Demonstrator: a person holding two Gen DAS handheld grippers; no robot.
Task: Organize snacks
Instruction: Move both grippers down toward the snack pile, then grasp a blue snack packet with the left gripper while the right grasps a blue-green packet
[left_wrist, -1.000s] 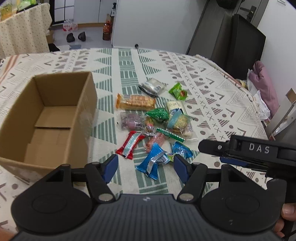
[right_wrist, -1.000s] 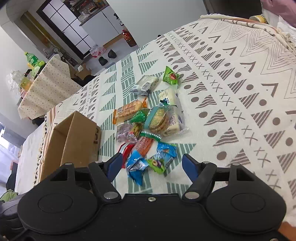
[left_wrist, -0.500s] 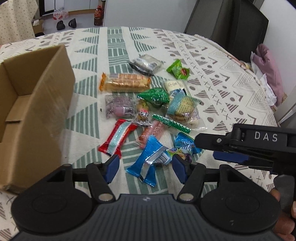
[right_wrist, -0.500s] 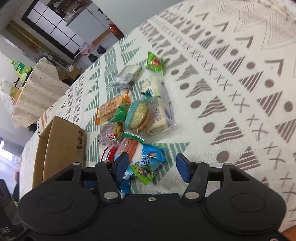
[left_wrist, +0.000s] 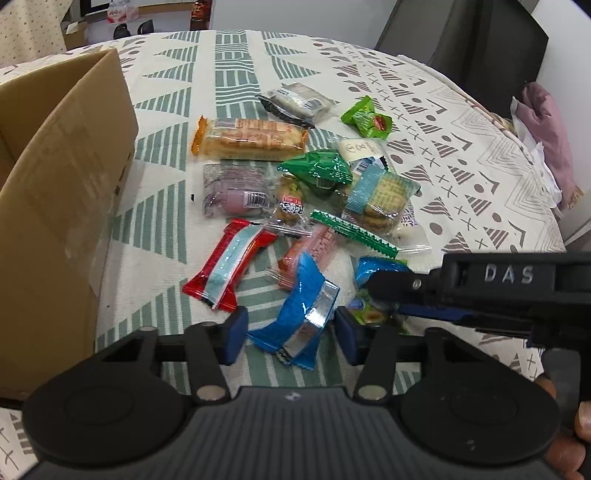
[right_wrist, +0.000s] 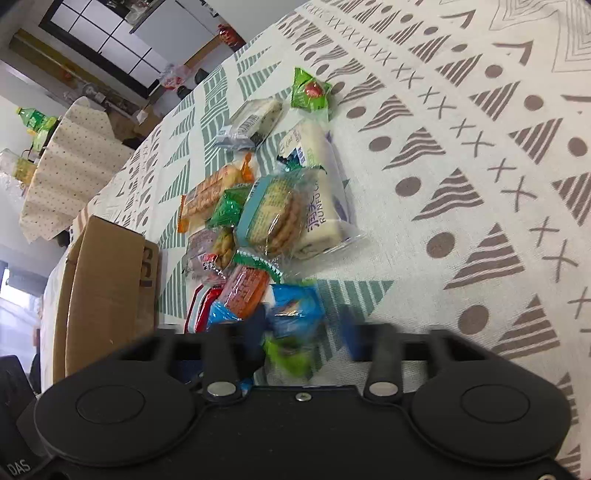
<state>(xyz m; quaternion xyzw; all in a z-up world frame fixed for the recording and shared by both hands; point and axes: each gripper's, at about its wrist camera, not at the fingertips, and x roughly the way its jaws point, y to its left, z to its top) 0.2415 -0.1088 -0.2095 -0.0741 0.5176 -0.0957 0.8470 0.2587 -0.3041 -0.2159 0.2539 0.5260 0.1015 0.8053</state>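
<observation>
- The blue snack packet lies on the patterned tablecloth at the near end of the snack pile, its near end cut off behind the left gripper's body; its long axis runs from near-left to far-right, tilted away from the cardboard box.
- The left gripper straddles that packet with its blue pads spread on either side, not touching it.
- The right gripper has its fingers apart around a blue-and-green packet; motion blur smears the pads and the wrapper, so contact cannot be told.
- In the left view the right gripper's body hides most of that packet.
- A red wrapper lies just left of the blue snack packet, pointing toward the box.
- The box stands at the table's left side, its interior out of view.
</observation>
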